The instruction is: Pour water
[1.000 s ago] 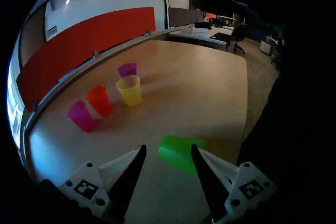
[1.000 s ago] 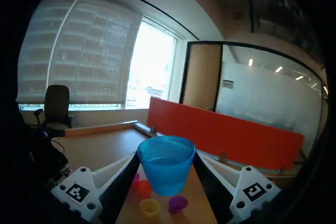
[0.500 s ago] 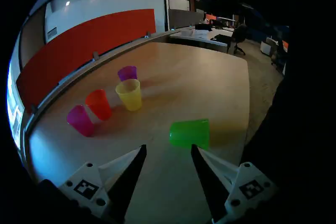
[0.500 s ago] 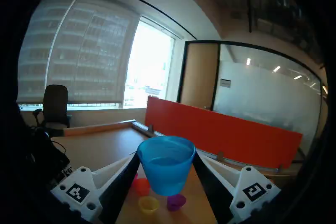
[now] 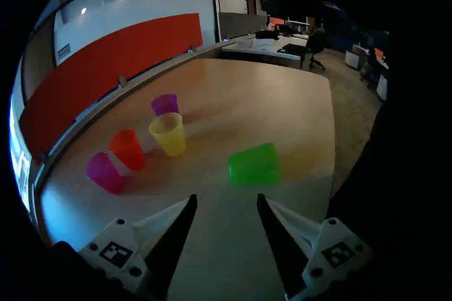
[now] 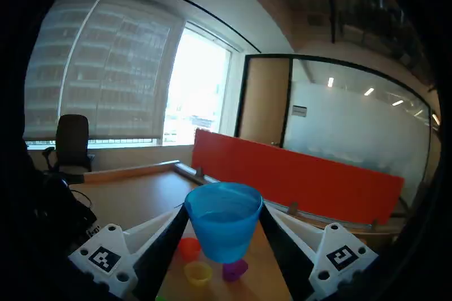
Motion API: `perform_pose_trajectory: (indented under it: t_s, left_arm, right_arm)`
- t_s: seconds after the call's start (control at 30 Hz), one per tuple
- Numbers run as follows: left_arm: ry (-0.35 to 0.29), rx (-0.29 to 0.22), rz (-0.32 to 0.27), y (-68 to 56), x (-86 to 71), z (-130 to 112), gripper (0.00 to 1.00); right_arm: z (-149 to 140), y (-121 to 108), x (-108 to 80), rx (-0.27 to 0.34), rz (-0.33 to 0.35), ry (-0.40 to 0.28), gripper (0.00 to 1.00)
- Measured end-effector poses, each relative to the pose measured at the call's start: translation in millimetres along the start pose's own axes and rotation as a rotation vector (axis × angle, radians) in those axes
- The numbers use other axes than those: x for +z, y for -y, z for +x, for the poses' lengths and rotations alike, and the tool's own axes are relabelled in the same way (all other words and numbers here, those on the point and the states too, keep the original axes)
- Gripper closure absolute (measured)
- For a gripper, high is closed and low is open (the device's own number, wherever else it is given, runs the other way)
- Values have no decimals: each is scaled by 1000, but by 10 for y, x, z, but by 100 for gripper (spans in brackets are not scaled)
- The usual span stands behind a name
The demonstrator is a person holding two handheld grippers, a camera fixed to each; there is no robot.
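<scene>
Blue cup [image 6: 224, 230], water inside, upright, clamped between right tongs [image 6: 223, 209], held high over desk [image 5: 254, 97]. Left tongs [image 5: 225, 196]: spread, empty, above desk. Green cup [image 5: 253, 164]: on its side just ahead of them.

A pale wooden table [image 5: 271, 92] spreads under and ahead of the left gripper [image 5: 226, 196]. Along its far edge, to that gripper's left, runs a red partition [image 5: 113, 58], with a frosted glass wall [image 5: 124, 7] behind it. Farther ahead and to the right, desks [image 5: 271, 41] and an office chair [image 5: 314, 47] stand on a grey-brown floor [image 5: 353, 92]. Ahead of the right gripper [image 6: 223, 206], up and slightly left, a bright window [image 6: 195, 97] sits beside lowered blinds [image 6: 96, 75]. A dark chair [image 6: 72, 140] stands below the blinds. A wooden panel [image 6: 263, 103] rises straight ahead, above the fingers
</scene>
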State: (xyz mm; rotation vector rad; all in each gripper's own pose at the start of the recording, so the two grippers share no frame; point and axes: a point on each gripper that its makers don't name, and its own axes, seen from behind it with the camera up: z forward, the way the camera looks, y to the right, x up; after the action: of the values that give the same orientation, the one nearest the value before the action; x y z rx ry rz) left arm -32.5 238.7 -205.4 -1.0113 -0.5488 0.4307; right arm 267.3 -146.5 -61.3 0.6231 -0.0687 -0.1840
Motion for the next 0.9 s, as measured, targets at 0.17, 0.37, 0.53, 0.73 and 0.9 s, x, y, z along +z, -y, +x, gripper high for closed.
perform_pose_trajectory:
  t_s: [0.17, 0.37, 0.53, 0.73, 0.9]
  left_arm:
    - [-7, 25, -15, 6, 62, 73, 22]
    - [-10, 69, -42, 10, 161, 173, 22]
    - [-14, 107, -68, 14, 265, 261, 22]
    - [-8, 161, -99, 8, 435, 358, 22]
    - [-10, 195, -112, 30, 607, 486, 22]
  right_arm:
    - [-17, -42, -63, 3, -14, 4, 9]
    - [-50, -105, -135, 5, -33, 9, 9]
    - [-64, -154, -187, 9, -50, 12, 9]
    - [-82, -219, -251, 14, -72, 15, 9]
    - [-107, -299, -324, 18, -93, 20, 9]
